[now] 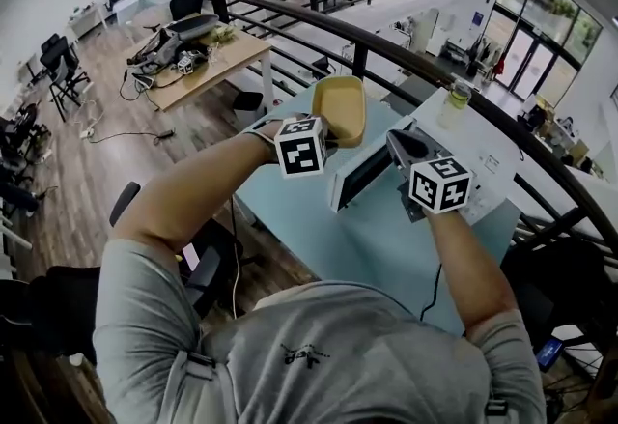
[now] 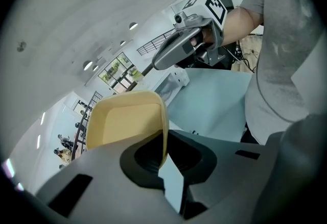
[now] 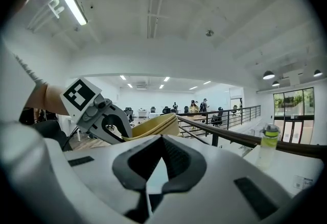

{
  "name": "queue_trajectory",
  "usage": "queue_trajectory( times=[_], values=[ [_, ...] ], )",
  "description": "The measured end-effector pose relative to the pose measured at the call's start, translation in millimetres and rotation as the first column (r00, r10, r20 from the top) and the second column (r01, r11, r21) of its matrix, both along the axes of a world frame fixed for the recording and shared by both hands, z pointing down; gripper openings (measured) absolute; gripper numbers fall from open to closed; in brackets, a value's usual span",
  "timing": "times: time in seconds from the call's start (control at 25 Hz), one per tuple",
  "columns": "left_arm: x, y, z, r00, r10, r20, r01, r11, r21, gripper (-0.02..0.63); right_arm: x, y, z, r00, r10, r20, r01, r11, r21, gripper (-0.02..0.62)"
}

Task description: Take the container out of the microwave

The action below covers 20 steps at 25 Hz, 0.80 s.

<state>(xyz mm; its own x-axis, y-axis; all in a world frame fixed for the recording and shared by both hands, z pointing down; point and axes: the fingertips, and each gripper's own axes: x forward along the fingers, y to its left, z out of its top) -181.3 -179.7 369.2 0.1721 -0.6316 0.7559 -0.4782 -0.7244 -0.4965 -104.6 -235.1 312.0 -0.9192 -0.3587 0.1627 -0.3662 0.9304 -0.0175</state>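
Person in grey
Short-sleeved T-shirt (image 1: 319,354) with small dark back print; left tool (image 1: 326,130) and right tool (image 1: 404,147) are grey, each bearing a black-and-white marker cube (image 1: 300,146).

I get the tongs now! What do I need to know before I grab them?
Left tongs: shut on the wall of the yellow container, holding it in the air above the microwave.
Right tongs: look shut, with nothing in them, near the microwave.
Done: the container is out of the microwave.
Left: probably set it down on the blue table.
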Motion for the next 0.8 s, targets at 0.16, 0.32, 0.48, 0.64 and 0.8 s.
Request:
queue_trajectory(
  times=[0.16,0.32,0.48,0.64,0.8],
  values=[
    [-50.1,1.8,5.1,1.0,-0.029,0.0,0.029,0.999,-0.015,0.037,-57.2,3.8,-0.7,1.0,-0.031,-0.003,0.031,1.0,0.0,0.017],
    [-95.4,-0.1,18.3,0.999,-0.047,0.007,0.048,0.998,-0.037,0.037,-106.1,4.9,5.3,0.999,-0.053,-0.003,0.053,0.999,-0.009,0.017],
    [-133.9,-0.9,35.4,0.998,-0.058,0.01,0.059,0.996,-0.066,0.037,-147.3,2.5,18.3,0.998,-0.06,-0.009,0.06,0.998,-0.031,0.017],
    [-169.4,-0.4,54.5,0.997,-0.071,0.009,0.072,0.993,-0.098,0.038,-184.1,2.0,32.6,0.998,-0.062,-0.017,0.061,0.996,-0.058,0.017],
    [-200.5,-3.1,77.1,0.997,-0.082,0.009,0.082,0.989,-0.126,0.038,-215.9,3.5,46.8,0.997,-0.069,-0.025,0.067,0.995,-0.075,0.017]
  ],
)
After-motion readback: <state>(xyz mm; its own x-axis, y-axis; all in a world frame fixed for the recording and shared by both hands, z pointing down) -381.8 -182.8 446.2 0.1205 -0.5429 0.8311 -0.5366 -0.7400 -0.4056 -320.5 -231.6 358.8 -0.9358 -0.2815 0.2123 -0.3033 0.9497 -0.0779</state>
